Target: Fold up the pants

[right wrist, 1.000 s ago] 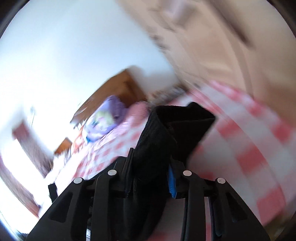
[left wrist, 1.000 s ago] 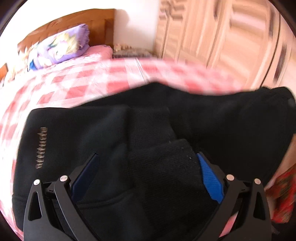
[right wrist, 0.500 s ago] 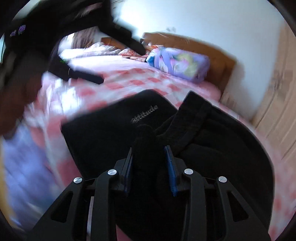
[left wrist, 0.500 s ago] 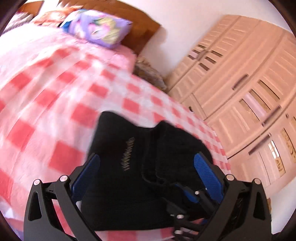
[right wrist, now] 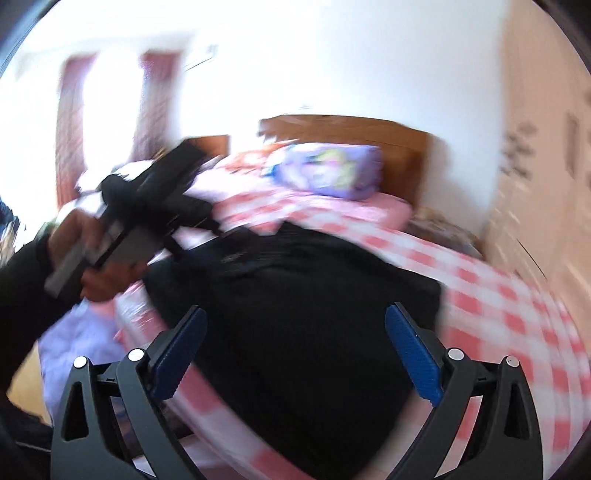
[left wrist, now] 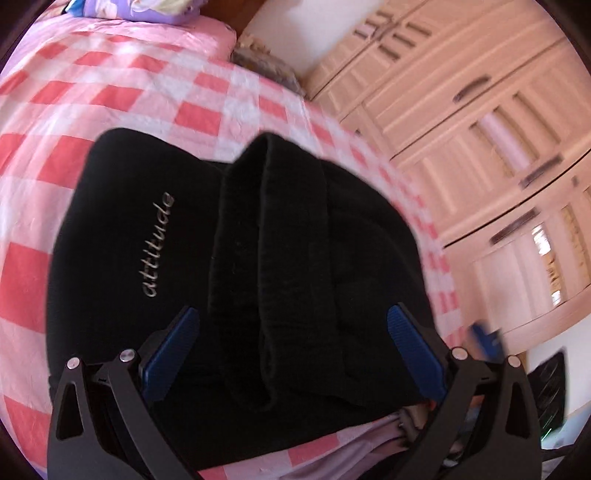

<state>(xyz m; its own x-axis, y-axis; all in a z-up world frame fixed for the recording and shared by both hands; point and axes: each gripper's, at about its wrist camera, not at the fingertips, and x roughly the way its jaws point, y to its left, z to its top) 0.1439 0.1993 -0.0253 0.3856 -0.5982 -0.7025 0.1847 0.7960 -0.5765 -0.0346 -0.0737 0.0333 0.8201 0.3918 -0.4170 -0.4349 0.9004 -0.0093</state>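
Centrally in the left wrist view: black pants (left wrist: 258, 240), folded into a compact bundle, lying on a pink-and-white checked bedspread (left wrist: 129, 92). Silver script reading "attitude" (left wrist: 159, 245) running up the left panel of the fabric; a ribbed cuff band (left wrist: 280, 258) laid over the top, middle of frame. Left gripper (left wrist: 291, 332) at bottom centre, jaws spread wide, blue pads on either side of the bundle's near edge, clamping nothing. Cream wardrobe doors (left wrist: 480, 110) filling the upper right; a purple patterned pillow (left wrist: 147, 7) at the very top left.

Blurred throughout in the right wrist view. Right gripper (right wrist: 295, 332) at bottom centre, likewise splayed wide and holding nothing, pointed over the same dark bundle (right wrist: 314, 314) on the bed. At middle left, the person's left hand (right wrist: 92, 266) wrapped around the handle of the other gripper, just above the bundle's far edge. Wooden headboard (right wrist: 369, 136) and purple pillow (right wrist: 328, 170) at centre, against a white wall (right wrist: 369, 55). Bright window with reddish curtains (right wrist: 151, 92) at upper left.
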